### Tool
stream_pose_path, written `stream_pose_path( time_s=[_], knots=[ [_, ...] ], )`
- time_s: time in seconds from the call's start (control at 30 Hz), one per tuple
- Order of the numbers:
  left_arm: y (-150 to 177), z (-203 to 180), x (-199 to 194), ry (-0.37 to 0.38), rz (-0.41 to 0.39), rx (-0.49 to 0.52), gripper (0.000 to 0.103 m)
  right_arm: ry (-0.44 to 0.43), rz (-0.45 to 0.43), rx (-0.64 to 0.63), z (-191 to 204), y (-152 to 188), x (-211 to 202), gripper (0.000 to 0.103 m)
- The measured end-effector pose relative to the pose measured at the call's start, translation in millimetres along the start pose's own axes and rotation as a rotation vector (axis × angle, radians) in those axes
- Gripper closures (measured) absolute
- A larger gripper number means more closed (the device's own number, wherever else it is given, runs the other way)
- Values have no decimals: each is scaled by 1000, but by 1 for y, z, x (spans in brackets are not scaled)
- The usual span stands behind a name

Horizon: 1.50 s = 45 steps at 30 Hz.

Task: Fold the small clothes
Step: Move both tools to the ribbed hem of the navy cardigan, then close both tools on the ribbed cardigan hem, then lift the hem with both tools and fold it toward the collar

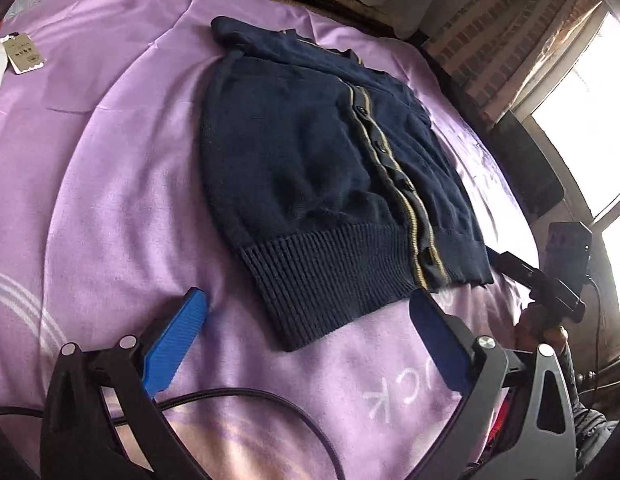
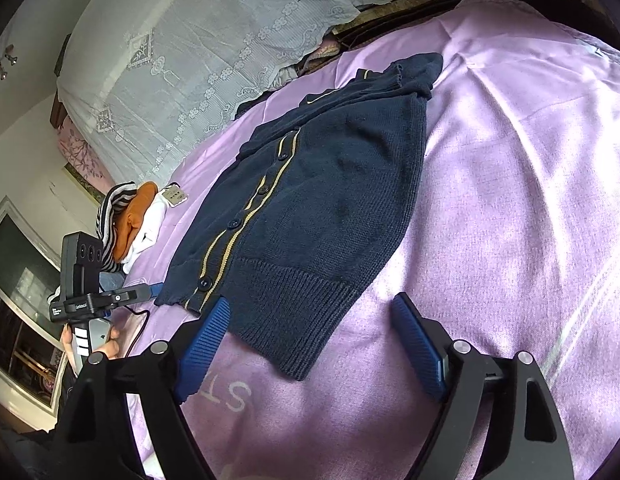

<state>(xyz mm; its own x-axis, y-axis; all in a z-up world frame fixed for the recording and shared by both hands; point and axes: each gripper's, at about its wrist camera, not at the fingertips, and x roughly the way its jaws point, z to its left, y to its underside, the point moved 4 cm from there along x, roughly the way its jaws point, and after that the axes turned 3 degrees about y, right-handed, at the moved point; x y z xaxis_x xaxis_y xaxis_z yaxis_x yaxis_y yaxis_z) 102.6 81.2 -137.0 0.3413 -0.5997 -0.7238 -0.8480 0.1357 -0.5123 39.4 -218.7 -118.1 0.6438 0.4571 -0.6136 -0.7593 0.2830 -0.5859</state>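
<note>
A navy knitted cardigan [image 1: 310, 168] [image 2: 310, 200] with tan stripes along its buttoned front lies flat on the purple bed sheet [image 1: 109, 200] [image 2: 510, 200], ribbed hem toward me. My left gripper [image 1: 307, 294] is open, its blue fingers [image 1: 181, 336] low over the sheet on either side of the hem's near corner and not touching the cloth. My right gripper [image 2: 310, 299] is also open. Its left finger [image 2: 207, 340] reaches the hem's edge by the button band, and nothing is pinched. Each view shows the other tool at its edge, held in a hand [image 2: 101, 344].
A pile of striped, orange and white clothes [image 2: 125, 220] lies on the sheet beside the cardigan. A paper tag [image 1: 23, 54] lies at the far left. Lace-covered bedding [image 2: 213, 40] lines the head of the bed. A black cable [image 1: 269, 400] trails under my left gripper. A window [image 1: 590, 120] is at right.
</note>
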Motion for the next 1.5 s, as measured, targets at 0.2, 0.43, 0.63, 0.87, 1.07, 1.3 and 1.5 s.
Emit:
stream_pose_path(
  time_s=[0.2, 0.43, 0.63, 0.87, 1.07, 1.3, 1.5],
  knots=[
    [-5, -10, 9, 16, -14, 42, 25, -47, 4, 55, 1, 1, 2, 36],
    [-9, 4, 1, 22, -52, -22, 67, -54, 57, 46, 13, 4, 14, 63],
    [-11, -7, -1, 19, -66, 17, 83, -74, 63, 82, 7, 4, 15, 92],
    [-36, -20, -9, 25, -112, 64, 86, -82, -6, 4, 27, -20, 0, 95],
    [-70, -29, -5, 28, -136, 96, 86, -92, -51, 13, 24, -44, 3, 95],
    [-110, -27, 4, 6, -176, 81, 86, -117, -95, 60, 16, -80, 12, 95],
    [-144, -31, 7, -34, -217, 92, 86, -121, -138, 65, 18, -120, 23, 95]
  ],
)
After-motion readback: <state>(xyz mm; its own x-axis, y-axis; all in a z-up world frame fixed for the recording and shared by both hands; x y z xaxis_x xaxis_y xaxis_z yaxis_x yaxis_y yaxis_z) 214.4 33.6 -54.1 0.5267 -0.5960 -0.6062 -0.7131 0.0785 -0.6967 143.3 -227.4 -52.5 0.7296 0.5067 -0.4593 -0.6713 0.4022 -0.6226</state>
